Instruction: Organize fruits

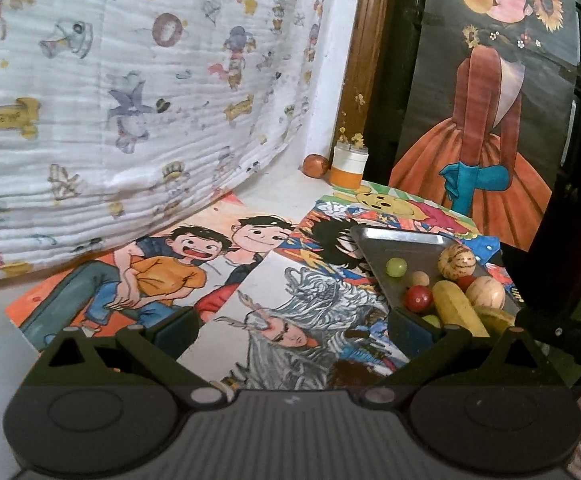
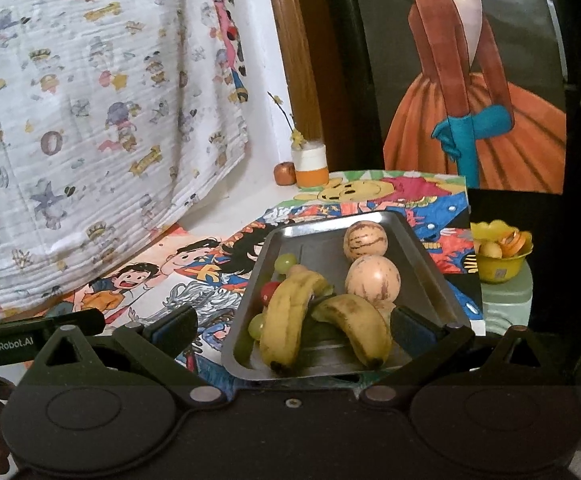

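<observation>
both the left gripper [image 1: 294, 326] and right gripper [image 2: 292, 326] gape wide, holding nothing. the metal tray [image 2: 422, 256] sits near the table's right edge, bananas [image 2: 290, 316] and melons [image 2: 372, 278] crowding its near half; open drawings [image 1: 210, 280] lie left.

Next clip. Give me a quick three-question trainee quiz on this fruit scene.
1. True or false: the right tool grips a banana.
2. How many bananas lie in the tray? A) one B) two C) four
3. Fill in: the yellow bowl stands to the ___ of the tray in the right wrist view.

Key: 1 false, both tools are open and the left tool is also empty; 2 B; 3 right.
</observation>
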Tool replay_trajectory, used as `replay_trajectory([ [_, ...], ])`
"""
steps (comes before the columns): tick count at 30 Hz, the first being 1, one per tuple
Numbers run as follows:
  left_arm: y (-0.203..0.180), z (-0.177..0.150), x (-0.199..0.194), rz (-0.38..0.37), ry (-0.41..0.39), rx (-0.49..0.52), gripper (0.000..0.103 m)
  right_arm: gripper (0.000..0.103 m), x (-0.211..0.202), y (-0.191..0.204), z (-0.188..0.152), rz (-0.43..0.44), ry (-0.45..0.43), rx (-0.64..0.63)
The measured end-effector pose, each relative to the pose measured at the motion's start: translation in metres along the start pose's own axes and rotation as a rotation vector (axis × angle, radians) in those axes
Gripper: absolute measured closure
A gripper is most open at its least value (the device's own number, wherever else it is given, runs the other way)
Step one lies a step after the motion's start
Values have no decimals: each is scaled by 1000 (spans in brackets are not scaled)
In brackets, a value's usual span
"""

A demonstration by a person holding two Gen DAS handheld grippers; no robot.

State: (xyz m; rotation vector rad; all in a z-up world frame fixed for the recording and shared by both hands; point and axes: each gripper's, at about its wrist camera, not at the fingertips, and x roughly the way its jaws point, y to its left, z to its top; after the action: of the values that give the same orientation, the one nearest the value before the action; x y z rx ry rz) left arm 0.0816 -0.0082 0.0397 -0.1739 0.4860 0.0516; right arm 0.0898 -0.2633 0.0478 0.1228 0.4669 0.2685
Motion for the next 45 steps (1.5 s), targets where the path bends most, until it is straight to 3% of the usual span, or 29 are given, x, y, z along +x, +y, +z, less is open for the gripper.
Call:
replay_trajectory([
  [17,8,-21,-24,5,-33,60,0,1,-22,10,-29,-41,-29,-32],
  [45,20,-50,-36,1,-15,93,0,1,-30,20,-56,-26,-33,-69],
])
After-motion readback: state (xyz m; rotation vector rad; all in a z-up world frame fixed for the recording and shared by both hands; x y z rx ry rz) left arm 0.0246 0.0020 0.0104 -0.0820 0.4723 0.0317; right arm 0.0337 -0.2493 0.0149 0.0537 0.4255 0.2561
